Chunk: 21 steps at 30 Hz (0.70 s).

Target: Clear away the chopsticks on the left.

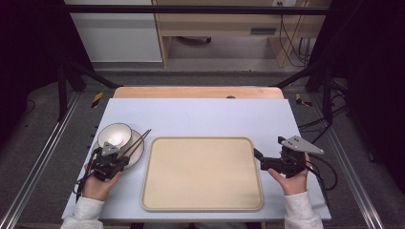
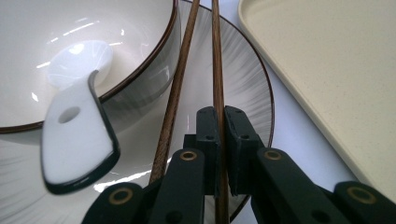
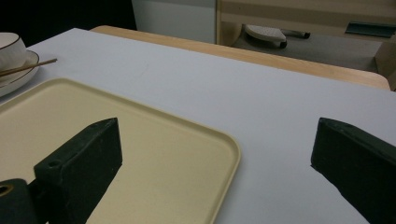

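white tabletop point(image 1: 200, 114) carries everything, with a wooden edge at its far side and dark frame rails to either side.

one chopstick point(image 2: 217, 70) is the thing in hand: the left gripper point(image 2: 223, 140) has its jaws closed narrow on it, pinching it low on the shaft while the rest runs away across the plate point(image 2: 243, 88). the grip looks taken near one end, probably so the stick can be lifted off the rim cleanly. its mate, the second chopstick point(image 2: 175, 93), lies just beside it, free of the jaws and leaning against the bowl's outer wall, so the pair seems to come apart one at a time.

the bowl point(image 2: 93, 28) sits on the plate, and a white spoon point(image 2: 77, 126) with a dark edge rests in it, handle sticking out over the rim toward the gripper. bowl, plate and sticks are stacked together at the table's left, seen from above at the plate point(image 1: 136, 152) near the left gripper point(image 1: 109, 162).

a beige tray point(image 1: 203, 174) lies bare in the middle, just beside the plate, likely the place the tableware is meant to go.

the right gripper point(image 3: 215, 158) hovers over the tray's right edge with jaws spread wide, holding nothing, apparently waiting its turn; from above the right gripper point(image 1: 260, 160) points inward at the tray.
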Motion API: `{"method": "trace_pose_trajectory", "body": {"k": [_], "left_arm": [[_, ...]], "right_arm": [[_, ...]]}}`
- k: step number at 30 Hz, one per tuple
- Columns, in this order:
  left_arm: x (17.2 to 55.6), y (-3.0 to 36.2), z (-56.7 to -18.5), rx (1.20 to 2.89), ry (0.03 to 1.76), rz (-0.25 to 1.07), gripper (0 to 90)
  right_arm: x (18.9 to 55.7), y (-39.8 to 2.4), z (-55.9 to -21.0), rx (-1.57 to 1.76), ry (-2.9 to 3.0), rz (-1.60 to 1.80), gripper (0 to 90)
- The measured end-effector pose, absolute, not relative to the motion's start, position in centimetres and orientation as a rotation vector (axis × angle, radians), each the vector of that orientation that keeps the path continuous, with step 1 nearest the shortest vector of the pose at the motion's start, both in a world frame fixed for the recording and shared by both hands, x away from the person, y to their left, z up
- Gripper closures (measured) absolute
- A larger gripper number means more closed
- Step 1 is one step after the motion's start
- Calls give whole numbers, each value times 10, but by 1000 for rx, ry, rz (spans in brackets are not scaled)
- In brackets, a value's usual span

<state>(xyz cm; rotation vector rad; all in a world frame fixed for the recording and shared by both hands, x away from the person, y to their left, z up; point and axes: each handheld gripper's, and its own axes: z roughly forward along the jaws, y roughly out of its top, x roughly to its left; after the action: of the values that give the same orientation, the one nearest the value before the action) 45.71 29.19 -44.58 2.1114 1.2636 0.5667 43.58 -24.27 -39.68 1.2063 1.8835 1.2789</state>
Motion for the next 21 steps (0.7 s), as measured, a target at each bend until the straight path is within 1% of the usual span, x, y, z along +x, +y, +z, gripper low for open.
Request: {"method": "trace_pose_trajectory", "body": {"k": [6, 16, 21], "left_arm": [[448, 285, -436, 2060, 1264, 609, 846], [437, 272, -431, 2008, 1272, 629, 846], [429, 263, -428, 1957, 1290, 637, 846]], "right_arm": [[435, -245, -395, 1208, 1875, 1281, 22], [434, -247, -394, 1215, 1865, 1277, 22], [434, -247, -394, 1219, 1863, 1280, 22]]}}
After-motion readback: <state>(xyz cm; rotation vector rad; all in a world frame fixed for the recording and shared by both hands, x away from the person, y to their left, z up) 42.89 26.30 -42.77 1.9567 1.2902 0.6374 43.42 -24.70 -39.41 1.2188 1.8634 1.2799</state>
